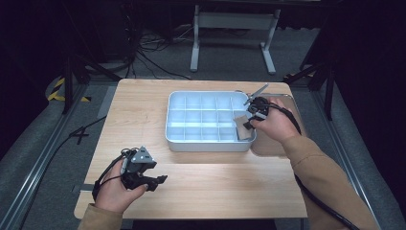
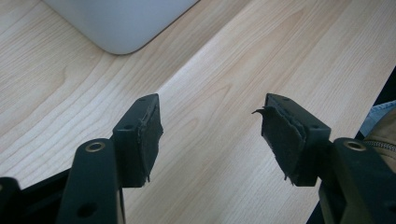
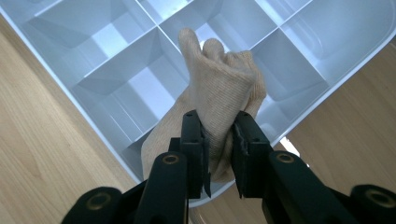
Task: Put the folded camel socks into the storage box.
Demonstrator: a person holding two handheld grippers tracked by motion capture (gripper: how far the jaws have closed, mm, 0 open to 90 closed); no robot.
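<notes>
Right gripper pinches beige sock over tray, at tray's near right corner cell. Sock looks soft, light, floppy, non-fragile; best pinched at bunched middle. Left gripper spread, empty, near tabletop's front-left corner.
</notes>
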